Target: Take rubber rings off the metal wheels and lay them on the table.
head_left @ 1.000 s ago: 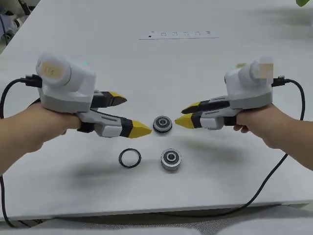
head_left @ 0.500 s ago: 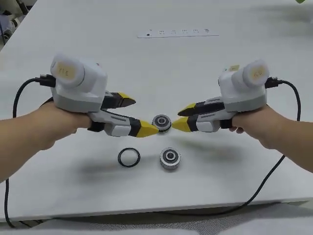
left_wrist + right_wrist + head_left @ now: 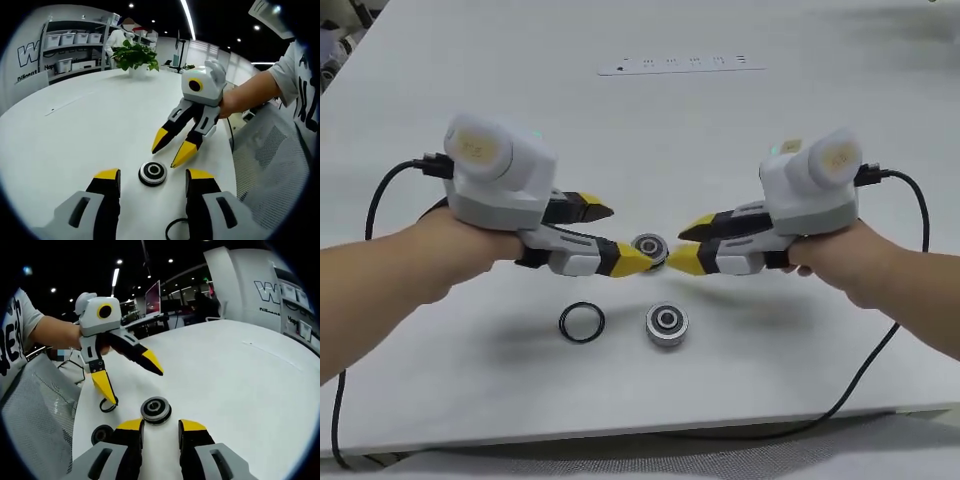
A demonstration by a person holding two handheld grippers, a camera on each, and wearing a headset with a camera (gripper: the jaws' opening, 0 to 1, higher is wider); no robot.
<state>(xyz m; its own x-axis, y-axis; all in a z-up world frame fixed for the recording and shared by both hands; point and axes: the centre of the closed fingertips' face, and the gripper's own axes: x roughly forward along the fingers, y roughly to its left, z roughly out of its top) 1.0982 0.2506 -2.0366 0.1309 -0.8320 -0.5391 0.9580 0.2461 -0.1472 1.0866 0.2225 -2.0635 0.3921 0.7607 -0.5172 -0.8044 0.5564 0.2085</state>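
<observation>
A metal wheel with a dark rubber ring around it lies flat on the white table. My left gripper is open, and its near yellow tip reaches the wheel's left edge. From the right comes my right gripper, also open, its tips close beside the wheel. In the left gripper view the wheel lies between my own jaws, with the right gripper just beyond it. In the right gripper view the wheel sits just ahead of my jaws. A loose black ring and a second wheel lie nearer me.
A white power strip lies far back on the table. Black cables trail from both grippers over the table's front edge. A potted plant stands at the far end, with shelves behind it.
Both grippers have closed in on the far wheel from either side, the left one travelling further. The wheels and the loose ring have stayed where they were.
</observation>
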